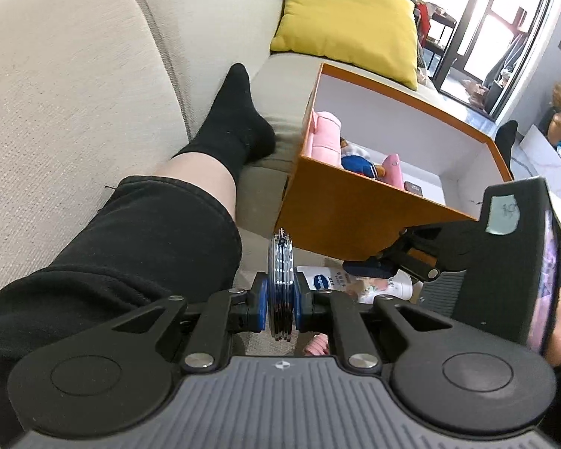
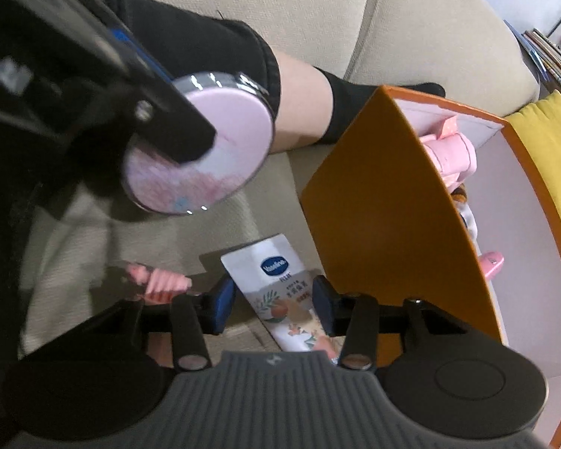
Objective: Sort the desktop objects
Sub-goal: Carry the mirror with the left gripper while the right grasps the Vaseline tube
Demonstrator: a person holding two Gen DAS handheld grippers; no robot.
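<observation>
My left gripper (image 1: pixel 280 301) is shut on a round pink compact (image 1: pixel 280 284), held edge-on above the sofa seat; its pink face shows in the right wrist view (image 2: pixel 205 149). My right gripper (image 2: pixel 273 305) is open, its blue pads on either side of a white Vaseline tube (image 2: pixel 284 292) that lies on the cushion; the tube also shows in the left wrist view (image 1: pixel 336 280). The orange box (image 1: pixel 355 205) with white inside stands to the right and holds pink items (image 1: pixel 323 134) and a small doll (image 1: pixel 359 164). It also shows in the right wrist view (image 2: pixel 385 217).
A pink comb-like item (image 2: pixel 161 284) lies on the seat left of the tube. A person's leg in a black sock (image 1: pixel 232 123) rests on the beige sofa (image 1: pixel 74 75). A yellow cushion (image 1: pixel 351 18) sits behind the box.
</observation>
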